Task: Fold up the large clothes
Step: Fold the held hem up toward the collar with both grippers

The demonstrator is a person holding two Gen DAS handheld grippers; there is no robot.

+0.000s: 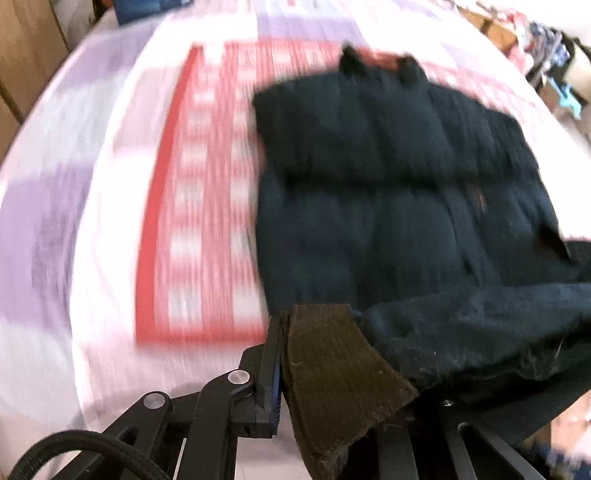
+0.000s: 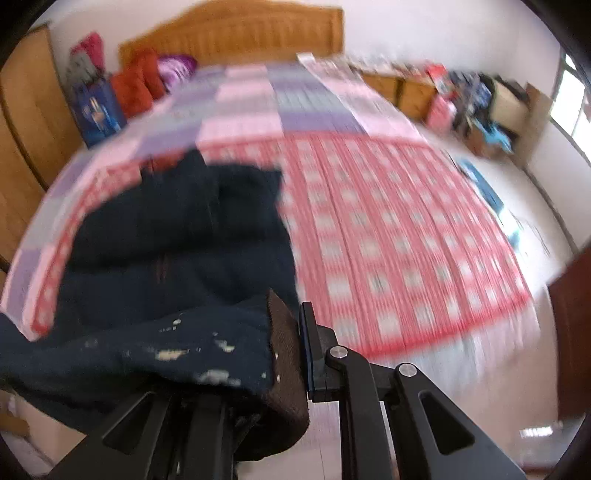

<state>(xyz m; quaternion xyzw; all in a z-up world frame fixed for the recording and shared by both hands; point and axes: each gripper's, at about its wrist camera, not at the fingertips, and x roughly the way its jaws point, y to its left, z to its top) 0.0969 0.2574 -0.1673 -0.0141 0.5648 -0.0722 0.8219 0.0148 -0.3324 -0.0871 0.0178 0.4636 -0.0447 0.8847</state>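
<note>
**Both grippers clamped on the dark garment's near hem**

Nearest to me, my left gripper (image 1: 286, 369) was clenched on the brown ribbed hem (image 1: 332, 376) of the garment (image 1: 388, 177); I could see one black finger (image 1: 267, 373) pressed against the hem's left side, while the other finger was hidden under the cloth. My right gripper (image 2: 301, 354) was likewise closed on a brown hem corner (image 2: 286, 362), its right finger (image 2: 314, 354) flat against the cloth and the left one buried beneath the navy fabric. In that view the fold of cloth beside the jaws carried pale flecks (image 2: 173, 354).

Beyond the grippers, the garment ran away from me, its near edge held and the rest lying on the bed (image 2: 369, 229). It lay over the left part of a red-and-white checked cover (image 2: 388, 240). Its far end, with two small dark points, reached the cover's far border in the left view.

Farther on, a pink-and-purple checked sheet (image 2: 251, 99) ran up to a wooden headboard (image 2: 236, 33). Red and purple cushions (image 2: 136, 81) sat at the far left, and cluttered shelves (image 2: 461, 96) at the far right. Both views were blurred.
</note>
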